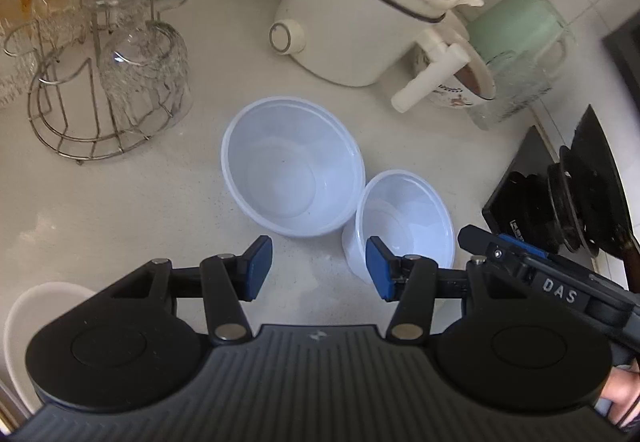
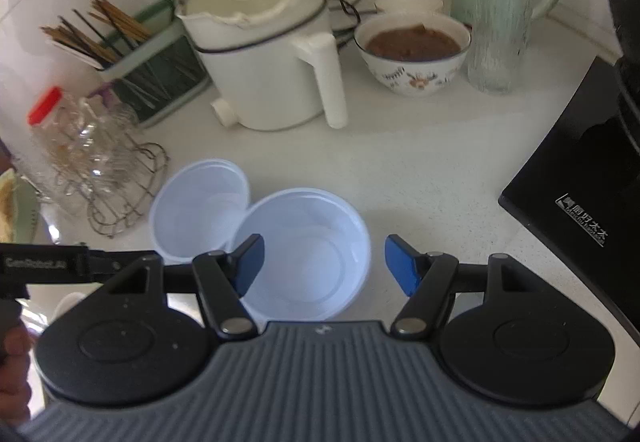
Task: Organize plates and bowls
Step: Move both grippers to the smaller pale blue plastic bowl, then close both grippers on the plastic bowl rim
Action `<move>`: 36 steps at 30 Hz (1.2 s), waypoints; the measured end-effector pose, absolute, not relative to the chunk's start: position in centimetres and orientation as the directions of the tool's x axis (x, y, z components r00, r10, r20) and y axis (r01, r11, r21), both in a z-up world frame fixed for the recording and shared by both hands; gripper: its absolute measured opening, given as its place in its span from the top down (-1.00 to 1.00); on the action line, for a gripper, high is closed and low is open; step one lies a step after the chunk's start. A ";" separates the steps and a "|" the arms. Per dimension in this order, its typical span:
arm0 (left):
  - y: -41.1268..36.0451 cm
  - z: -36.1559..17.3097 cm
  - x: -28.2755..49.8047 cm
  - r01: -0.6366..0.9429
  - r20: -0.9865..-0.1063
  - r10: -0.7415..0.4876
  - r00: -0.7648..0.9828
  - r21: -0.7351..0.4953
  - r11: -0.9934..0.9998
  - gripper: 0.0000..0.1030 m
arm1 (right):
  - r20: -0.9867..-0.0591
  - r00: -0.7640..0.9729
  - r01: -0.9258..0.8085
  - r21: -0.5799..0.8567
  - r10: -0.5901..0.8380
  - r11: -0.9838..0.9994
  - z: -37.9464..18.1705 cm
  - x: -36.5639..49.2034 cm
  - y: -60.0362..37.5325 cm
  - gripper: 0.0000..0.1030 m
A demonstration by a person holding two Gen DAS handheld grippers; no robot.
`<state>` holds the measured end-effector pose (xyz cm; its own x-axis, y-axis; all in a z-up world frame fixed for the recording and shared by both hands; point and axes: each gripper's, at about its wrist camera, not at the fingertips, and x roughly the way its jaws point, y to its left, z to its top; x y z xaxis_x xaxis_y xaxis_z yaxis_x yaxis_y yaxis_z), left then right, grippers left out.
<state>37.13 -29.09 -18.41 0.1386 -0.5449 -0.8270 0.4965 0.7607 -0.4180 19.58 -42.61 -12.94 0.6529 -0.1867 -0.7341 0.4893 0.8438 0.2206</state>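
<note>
You get soft, even daylight; table [image 2: 420, 169] glare mild, fisheye bends edges, right wrist view slightly blurred.

Two plastic bowls [image 1: 294, 169] [image 1: 404, 217] sit side by side at the centre of the counter [image 1: 120, 193], their rims touching. Behind them, toward the top of the frame, stands a kettle [image 1: 360, 13], with a wire glass rack [image 1: 104, 81] at upper left. A filled bowl [image 2: 414, 51] and a jug [image 2: 500, 1] stand at upper right, behind a stove [image 2: 580, 201] at the right edge.
</note>
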 end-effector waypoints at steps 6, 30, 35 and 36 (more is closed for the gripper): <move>-31.6 -19.7 37.3 0.493 -0.852 -0.513 0.104 -0.404 0.771 -0.10 | -0.775 0.611 0.507 0.226 -0.162 0.832 -14.9 20.6 -45.3 -0.31; -36.7 -21.9 37.1 0.495 -0.883 -0.464 0.068 -0.374 0.784 0.80 | -0.831 0.556 0.478 0.328 0.009 0.815 -19.3 22.2 -47.6 0.78; -36.7 -21.6 37.2 0.497 -0.880 -0.470 0.062 -0.381 0.780 0.80 | -0.824 0.566 0.477 0.340 0.013 0.810 -19.0 22.1 -47.8 0.78; -36.7 -21.4 37.1 0.499 -0.880 -0.471 0.062 -0.382 0.778 0.80 | -0.823 0.567 0.479 0.347 0.017 0.807 -18.9 22.0 -47.9 0.78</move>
